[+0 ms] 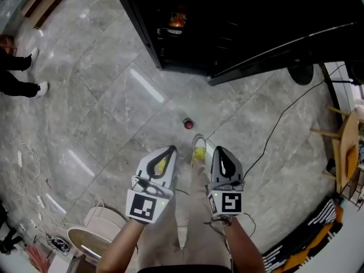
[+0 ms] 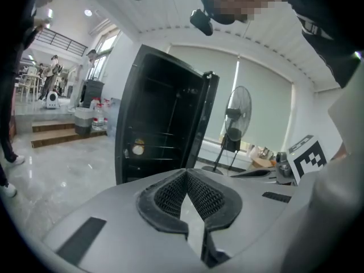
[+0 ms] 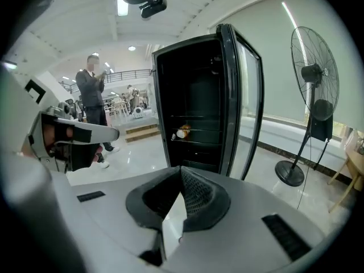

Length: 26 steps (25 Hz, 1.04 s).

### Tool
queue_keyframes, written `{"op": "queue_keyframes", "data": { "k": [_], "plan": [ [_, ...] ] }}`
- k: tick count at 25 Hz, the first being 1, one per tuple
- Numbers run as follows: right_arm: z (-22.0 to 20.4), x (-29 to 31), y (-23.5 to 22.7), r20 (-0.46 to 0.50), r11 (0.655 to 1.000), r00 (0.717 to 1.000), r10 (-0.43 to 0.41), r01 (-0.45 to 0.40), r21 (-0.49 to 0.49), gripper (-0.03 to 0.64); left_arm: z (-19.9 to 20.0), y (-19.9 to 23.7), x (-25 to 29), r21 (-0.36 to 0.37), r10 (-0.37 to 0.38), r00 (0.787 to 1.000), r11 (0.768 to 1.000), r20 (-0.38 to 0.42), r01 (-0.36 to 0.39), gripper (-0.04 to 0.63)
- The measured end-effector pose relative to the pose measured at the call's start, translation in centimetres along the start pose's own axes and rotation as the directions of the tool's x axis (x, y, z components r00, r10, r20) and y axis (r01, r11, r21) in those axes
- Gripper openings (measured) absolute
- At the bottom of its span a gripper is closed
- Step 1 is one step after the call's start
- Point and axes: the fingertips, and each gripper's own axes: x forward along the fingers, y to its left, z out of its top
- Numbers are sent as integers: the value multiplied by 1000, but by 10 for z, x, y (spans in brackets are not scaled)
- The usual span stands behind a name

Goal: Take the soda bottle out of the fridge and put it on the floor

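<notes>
A black fridge (image 1: 239,16) stands open ahead, its door (image 1: 284,50) swung to the right. An orange thing (image 1: 177,20) lies on a shelf inside, also seen in the left gripper view (image 2: 138,148) and the right gripper view (image 3: 182,132). A small round red-topped thing (image 1: 188,123), seen from straight above, stands on the grey floor between the fridge and my feet. My left gripper (image 1: 170,148) and right gripper (image 1: 219,148) are held side by side near my legs, short of it. Both are shut with nothing between their jaws (image 2: 185,172) (image 3: 181,169).
A standing fan (image 1: 300,73) is right of the fridge door, with a cable (image 1: 273,129) trailing over the floor. A wooden chair (image 1: 344,147) is at the right edge. A white basket (image 1: 96,226) sits at lower left. A person's legs (image 1: 17,73) are at far left.
</notes>
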Motion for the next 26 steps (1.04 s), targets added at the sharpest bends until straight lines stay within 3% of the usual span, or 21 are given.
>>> {"op": "queue_keyframes", "data": {
  "k": [5,12,21,24,26],
  "plan": [
    [3,1,-5,18,1000,1000,-4,4,-2,-3,2,15,5,55,34,999,998,6,-35,18],
    [25,4,12,71,999,997,39,-38,-21,-3,5,32,-1,34,79,996,996,29,-80,18],
    [31,11,13,76,997,995,72,-69,-44,-3,4,30,3,45,80,996,996,26,-81,18],
    [31,13,25,80,995,992,93,-89,-51,-3,-6,23,4,154,11,999,988,-33,-6,18],
    [30,14,37,80,992,990,116,-110,-68,-3,-13,17,6,259,-46,995,963,-90,68,18]
  ]
}}
